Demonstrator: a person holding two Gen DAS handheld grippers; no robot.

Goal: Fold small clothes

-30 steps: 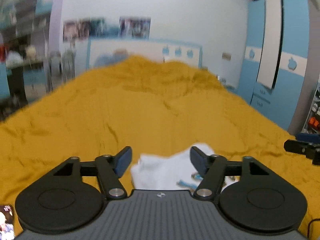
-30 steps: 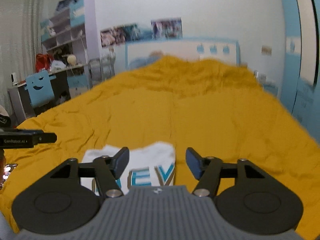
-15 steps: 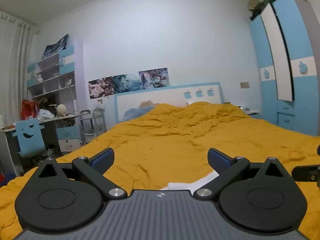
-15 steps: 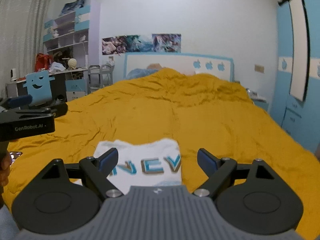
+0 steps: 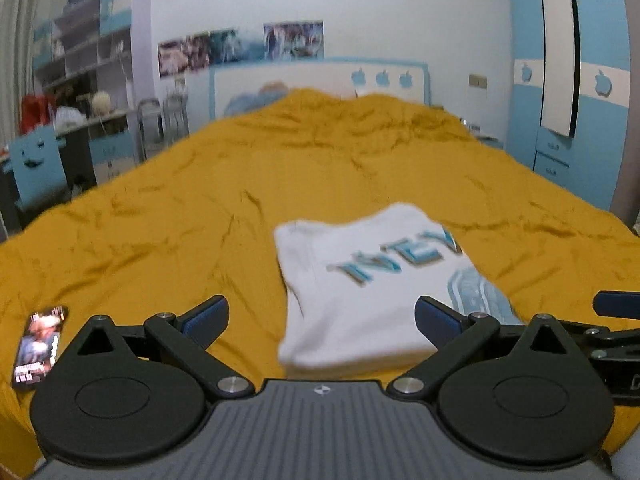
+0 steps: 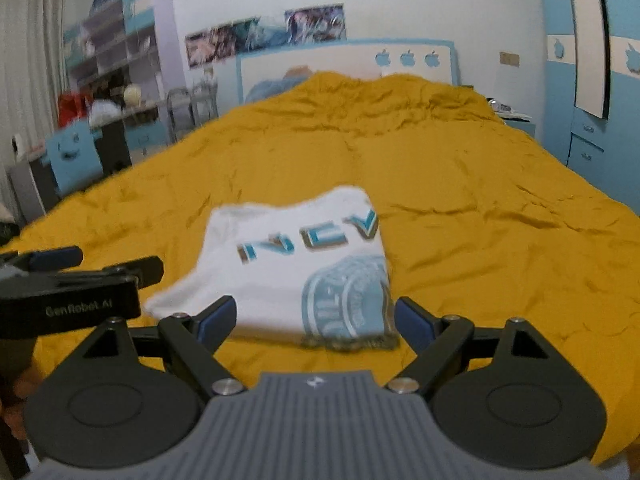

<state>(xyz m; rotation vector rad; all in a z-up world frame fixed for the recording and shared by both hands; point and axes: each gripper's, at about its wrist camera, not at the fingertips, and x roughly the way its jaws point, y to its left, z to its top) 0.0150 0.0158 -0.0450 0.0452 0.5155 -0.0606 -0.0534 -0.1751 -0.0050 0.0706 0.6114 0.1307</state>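
A white T-shirt [image 5: 368, 280] with blue lettering and a round blue print lies folded into a rectangle on the yellow bedspread [image 5: 280, 184]. It also shows in the right wrist view [image 6: 296, 264]. My left gripper [image 5: 320, 318] is open and empty, hovering just short of the shirt's near edge. My right gripper [image 6: 314, 320] is open and empty, also just short of the near edge. The left gripper shows at the left of the right wrist view [image 6: 80, 280]; the right gripper's tip shows at the right edge of the left wrist view [image 5: 616, 308].
A phone [image 5: 38, 344] with a lit screen lies on the bedspread at the near left. A blue chair [image 6: 74, 160] and a desk stand left of the bed. A blue wardrobe [image 5: 572, 92] stands on the right. A headboard [image 6: 344, 64] is at the far end.
Both grippers have opened wider and pulled back from the shirt. The views tilted up toward the room, then back down, so the whole folded shirt now shows.
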